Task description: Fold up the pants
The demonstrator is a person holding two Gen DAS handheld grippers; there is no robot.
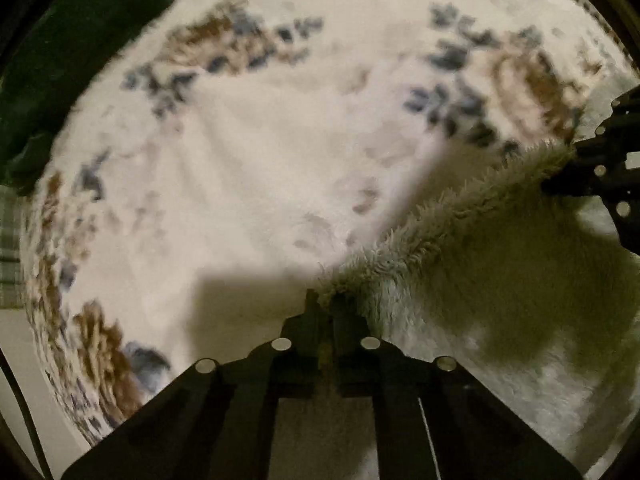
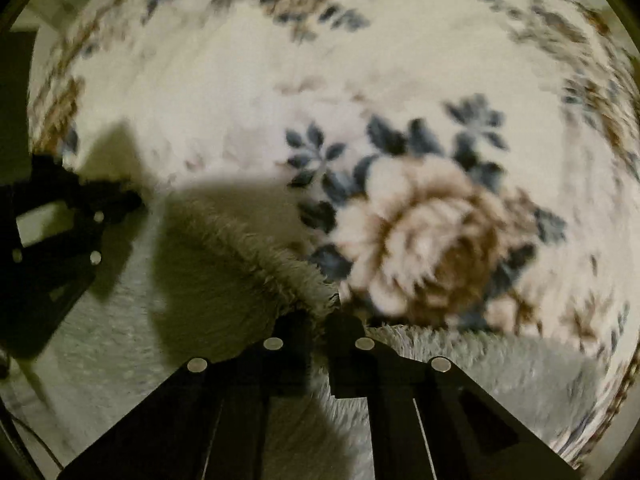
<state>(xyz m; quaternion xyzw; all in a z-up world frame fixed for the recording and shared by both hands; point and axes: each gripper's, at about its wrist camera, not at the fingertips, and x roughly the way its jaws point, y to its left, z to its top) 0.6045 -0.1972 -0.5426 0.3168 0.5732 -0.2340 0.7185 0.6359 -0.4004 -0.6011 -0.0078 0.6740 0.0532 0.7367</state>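
Pants (image 1: pixel 500 300) of pale, shaggy fleece lie spread on a cream blanket (image 1: pixel 260 140) patterned with brown and blue flowers, their fuzzy edge running between the two claws. Left gripper (image 1: pixel 326 304) has its jaws pinched tight on one end of that edge; right gripper (image 2: pixel 332 312) is clamped just as tight on the other end. Grasping looks done, I'd say; next comes lifting both ends together, evenly, and carrying the edge across to make the fold.
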